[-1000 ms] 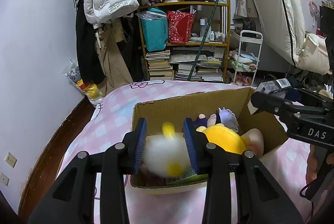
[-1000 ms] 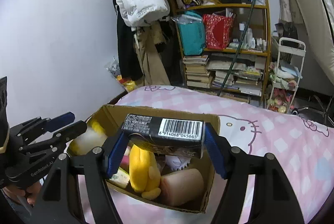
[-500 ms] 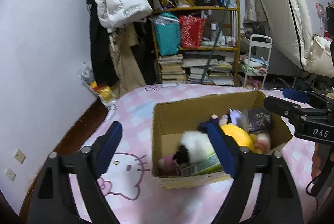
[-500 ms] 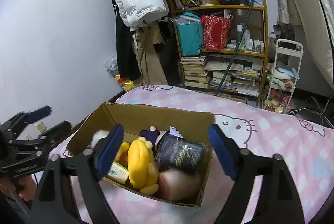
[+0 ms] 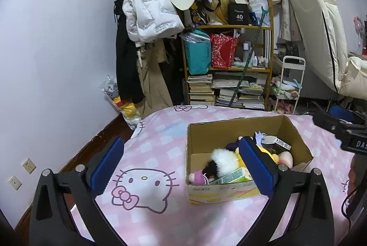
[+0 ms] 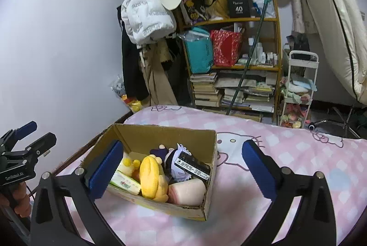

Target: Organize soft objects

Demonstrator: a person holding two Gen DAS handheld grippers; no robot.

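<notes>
A cardboard box [image 5: 199, 142] [image 6: 212, 177] sits on the pink Hello Kitty bedsheet [image 5: 146, 184]. It holds a white fluffy plush [image 5: 221, 157], a yellow plush [image 6: 152, 174], a pink soft piece [image 6: 188, 189], a green pack [image 6: 126, 183] and a dark barcoded pack [image 6: 193, 166]. My left gripper [image 5: 183, 168] is open and empty, above the sheet left of the box. My right gripper [image 6: 183, 168] is open and empty, above the box. The left gripper also shows in the right wrist view [image 6: 27, 142].
A wooden shelf [image 5: 229, 67] crammed with books and bags stands beyond the bed. Coats [image 5: 146, 16] hang to its left. A white trolley [image 5: 289, 85] and a leaning mattress [image 5: 321, 16] are at the right. The wall and floor edge lie left.
My left gripper let go of the white plush into the box. My right gripper let go of the barcoded pack into the box. Both opened and pulled back.
</notes>
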